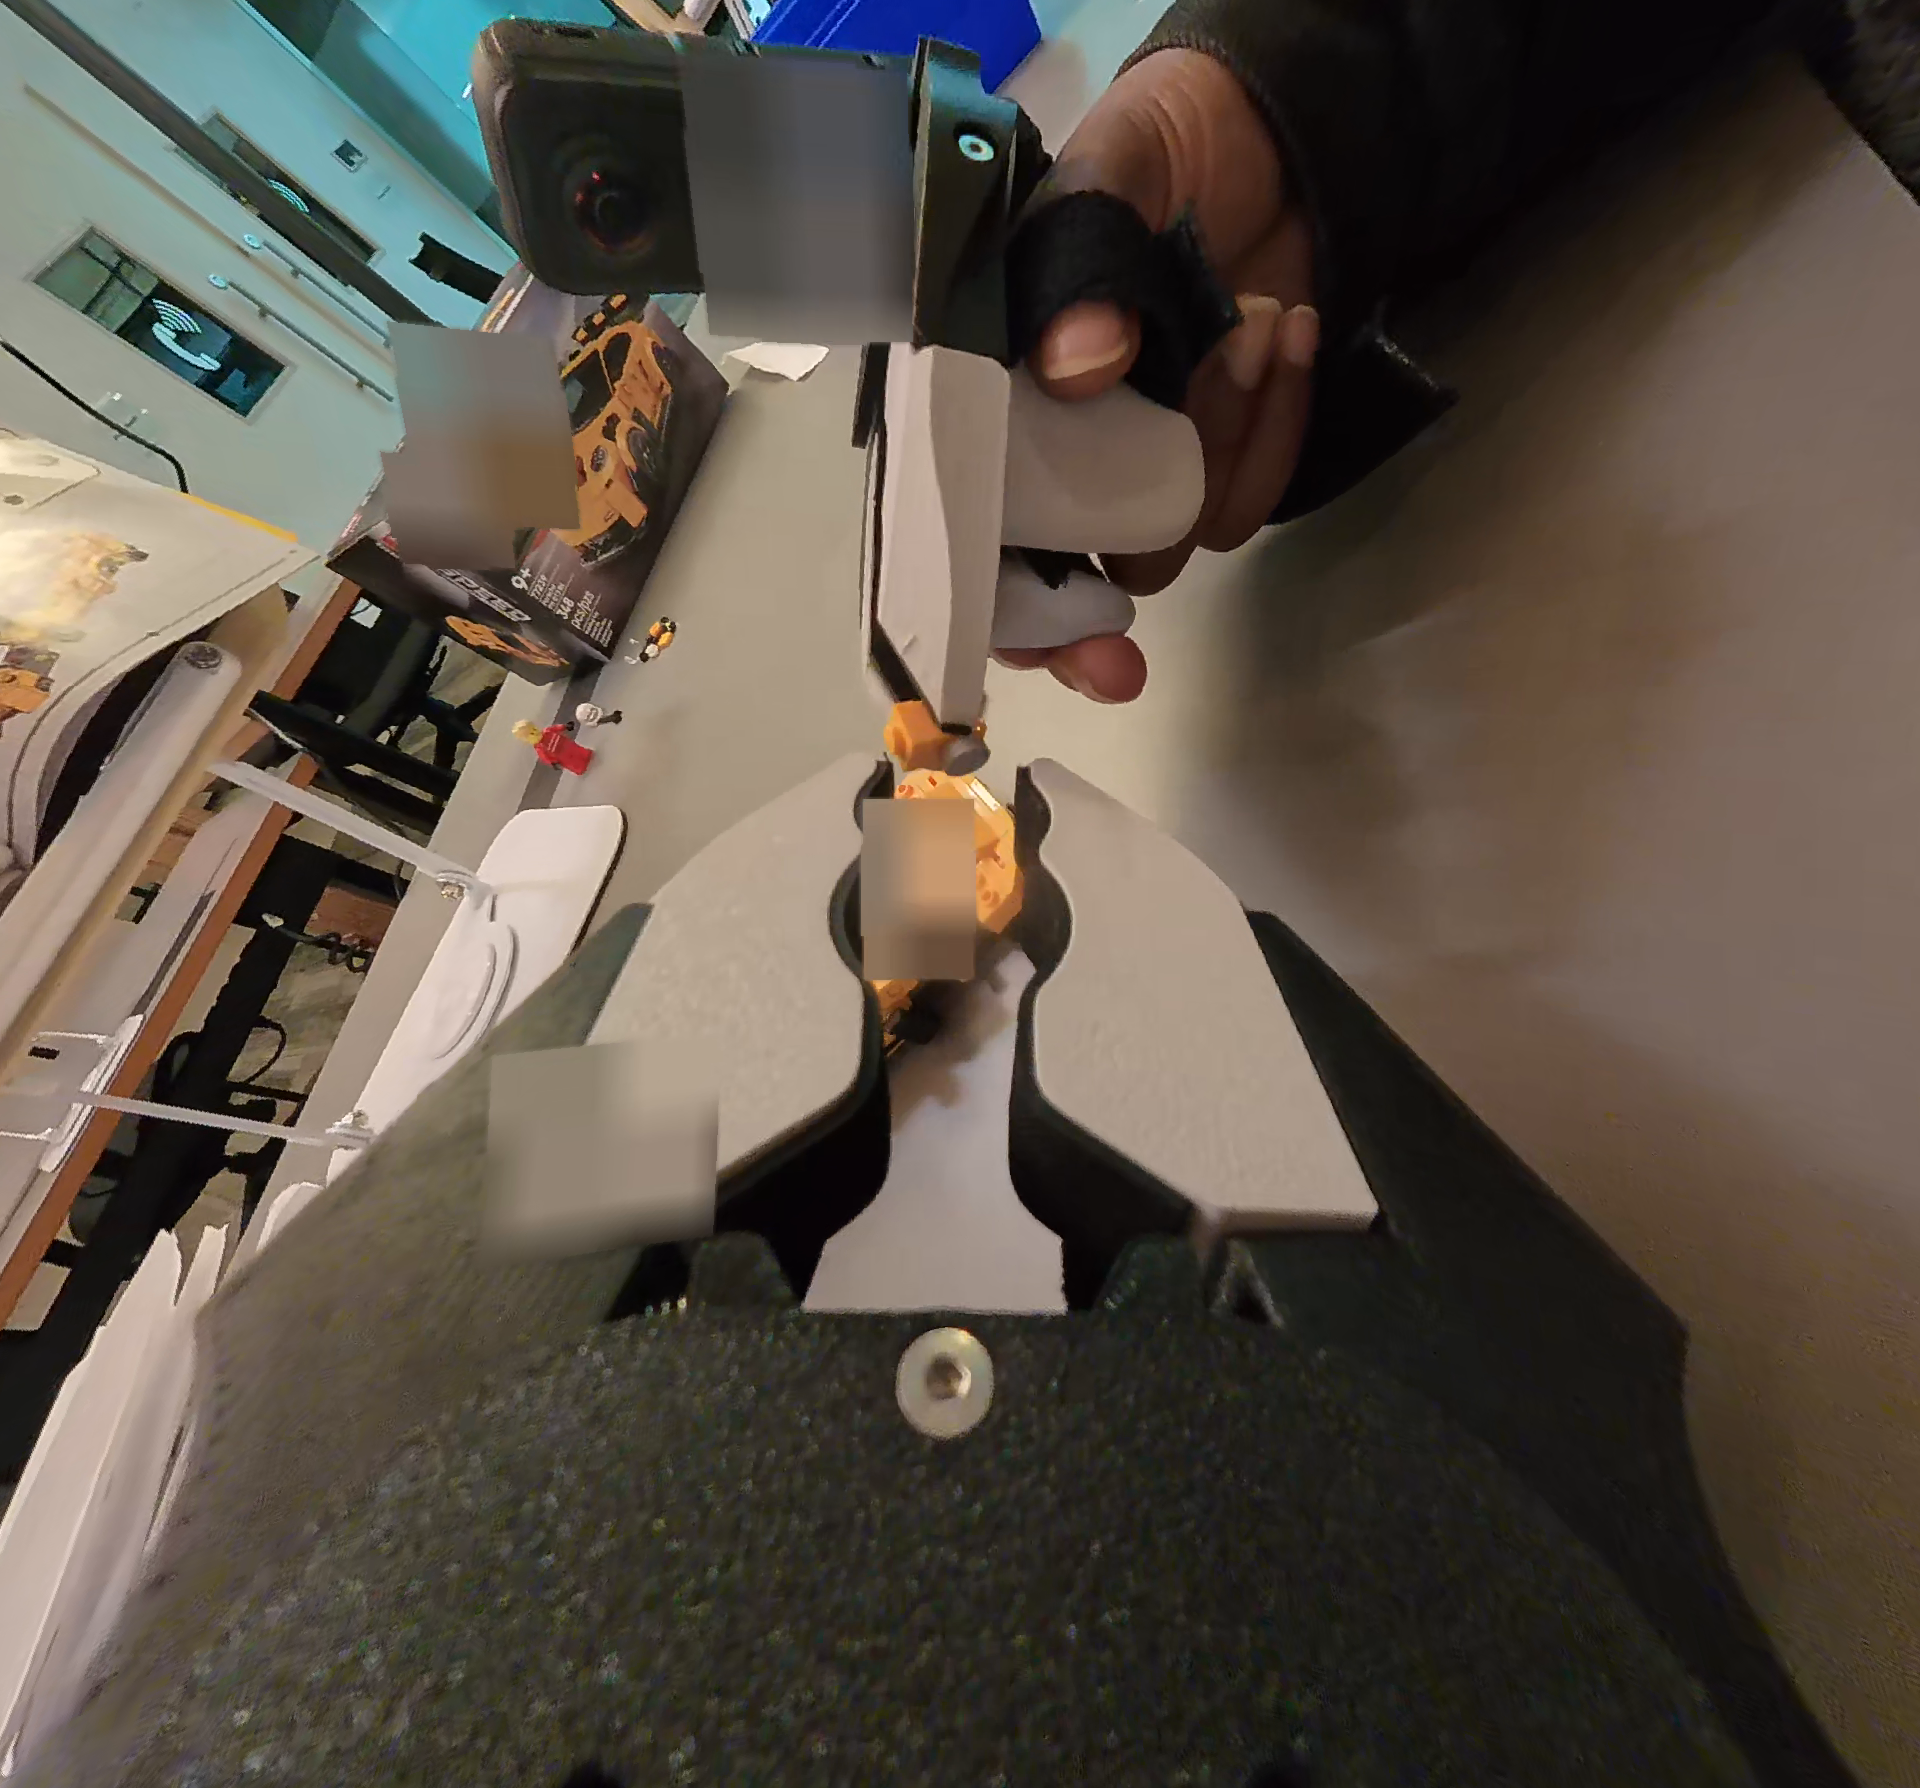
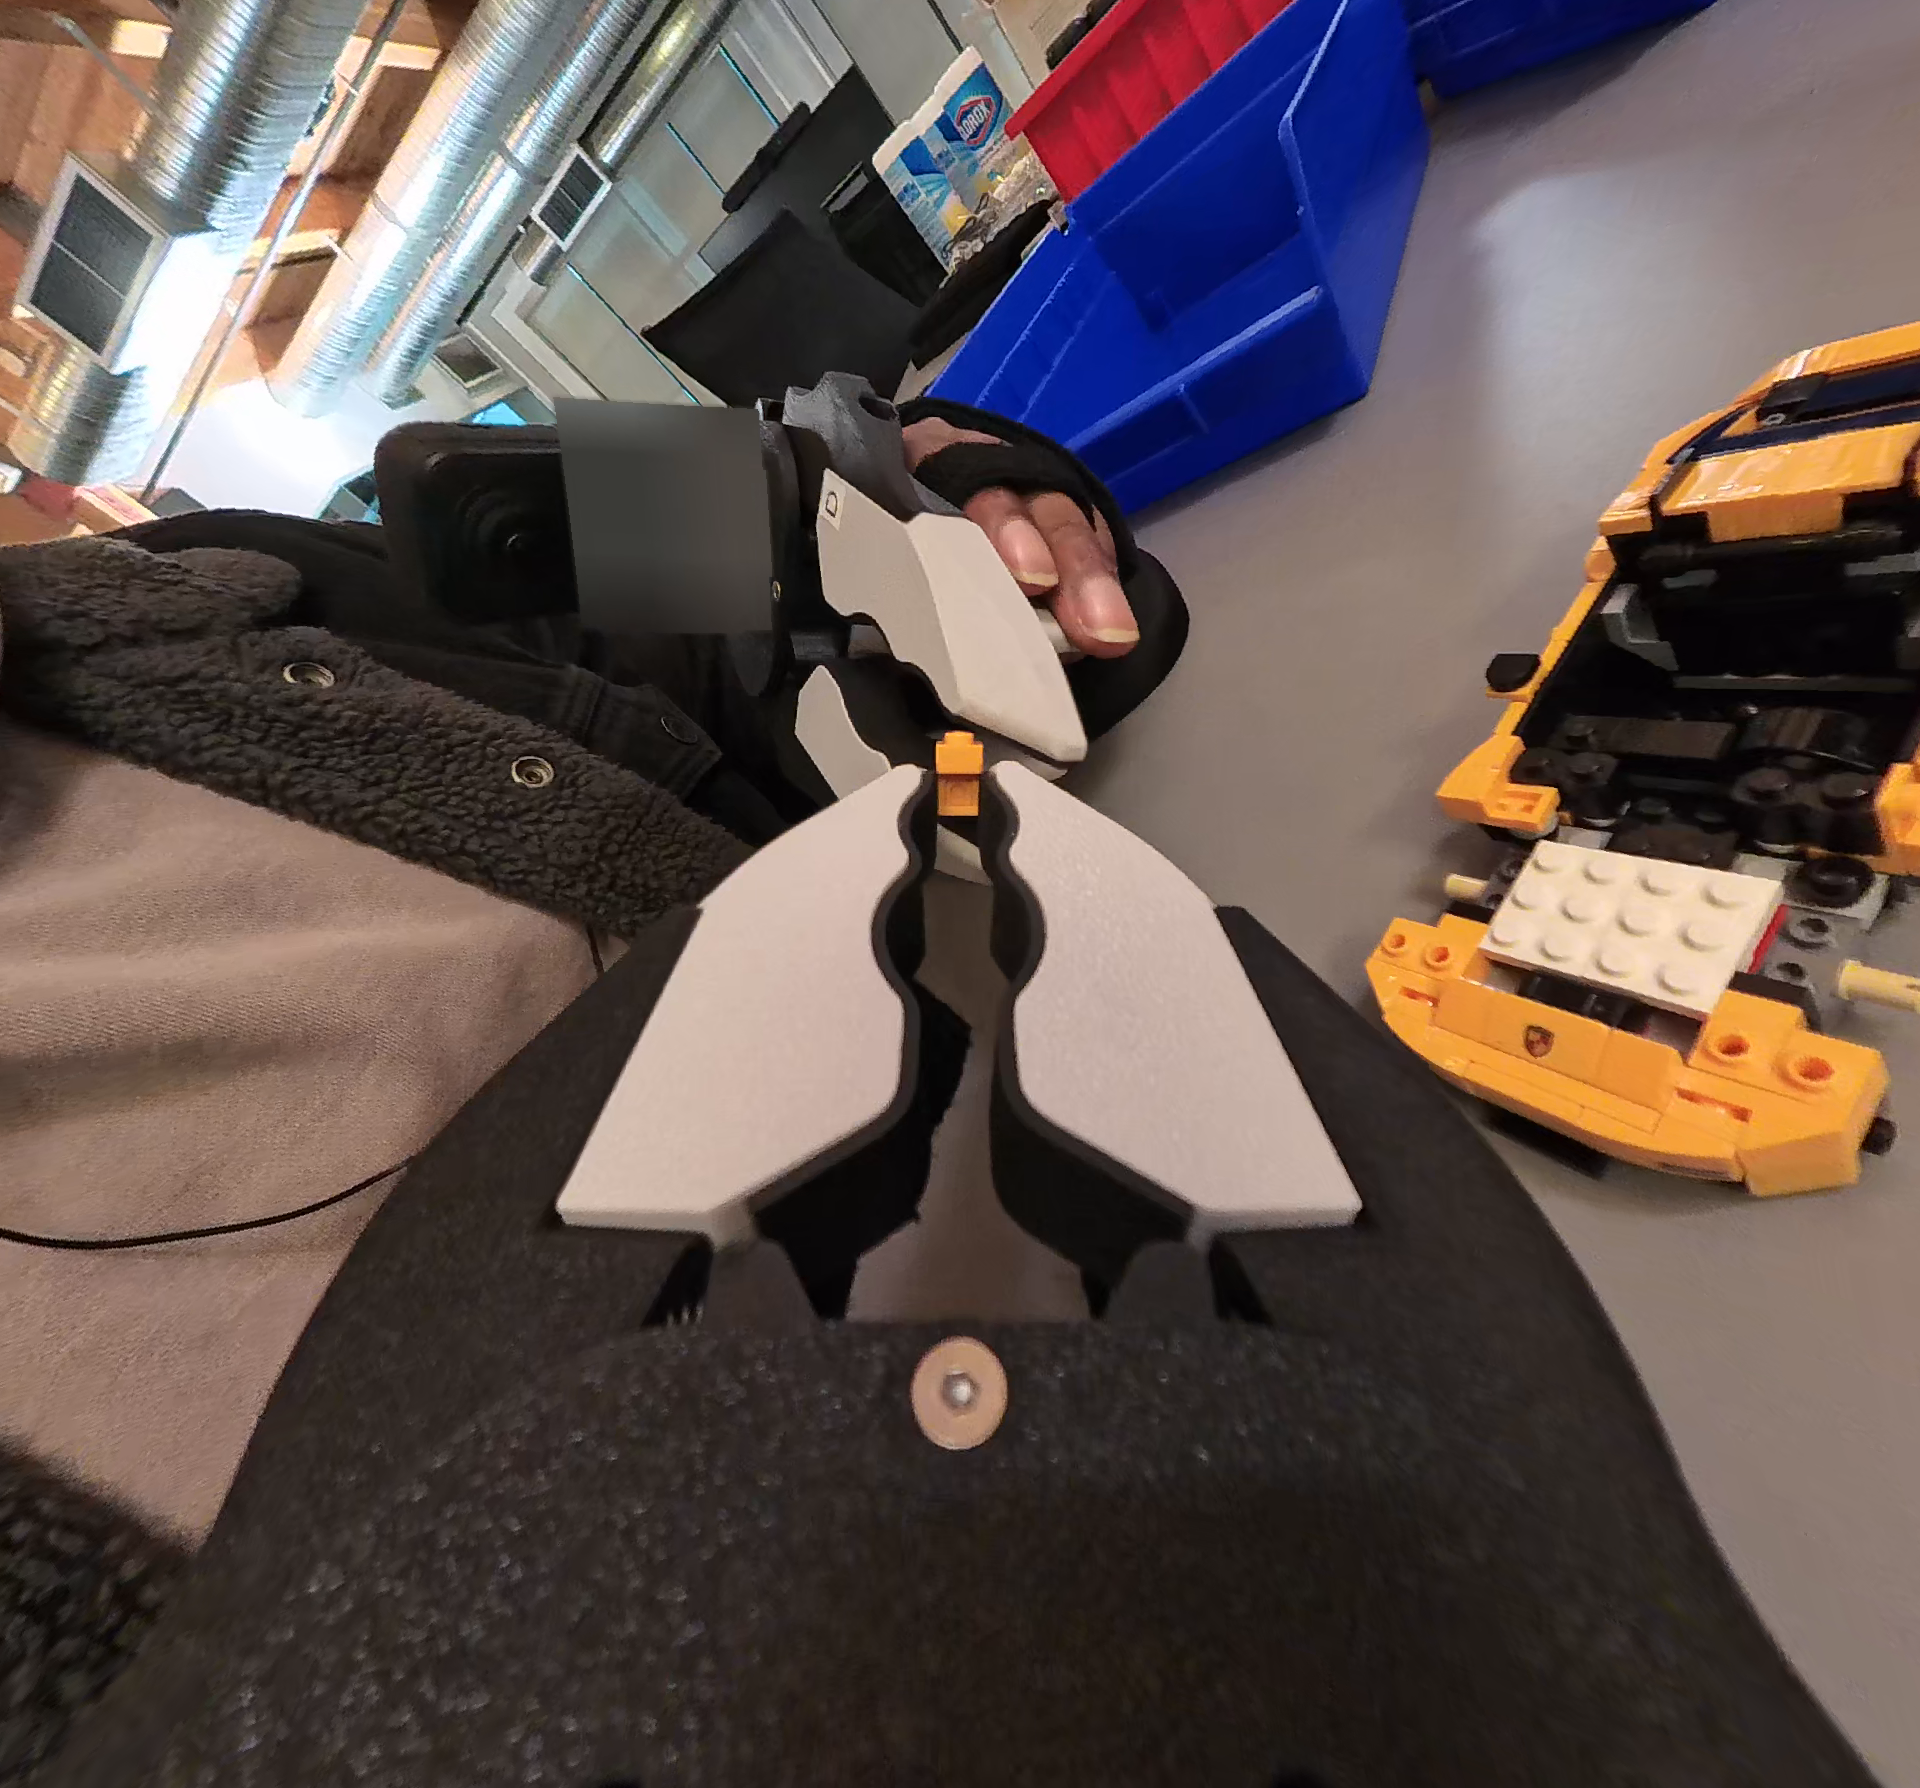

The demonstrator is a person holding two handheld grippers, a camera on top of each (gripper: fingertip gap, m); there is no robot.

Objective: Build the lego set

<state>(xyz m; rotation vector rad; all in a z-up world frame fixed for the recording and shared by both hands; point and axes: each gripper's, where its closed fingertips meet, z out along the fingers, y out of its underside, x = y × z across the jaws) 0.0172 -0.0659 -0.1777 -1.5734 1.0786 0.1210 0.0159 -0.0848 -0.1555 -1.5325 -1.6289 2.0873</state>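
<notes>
A: How much room is showing on the worktop [image 2: 1558, 304]?

B: Bare grey is lying between the bins [image 2: 1226, 211] toward its far edge and the half-built car [image 2: 1662, 803].

A: And the tools?

B: The right gripper [image 2: 956, 793] is pinching a small orange brick [image 2: 957, 782]; the left gripper [image 1: 951, 782] is clamping an orange piece [image 1: 997, 865], tips nearly meeting.

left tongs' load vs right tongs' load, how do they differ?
The left tongs clamp an orange sub-assembly of several pieces, partly hidden by a blur patch. The right tongs pinch one small orange brick at the very tips. The sub-assembly sits deeper between the fingers and fills the gap; the small orange brick pokes out past the tips. Both are orange, and both are held off the grey table.
</notes>
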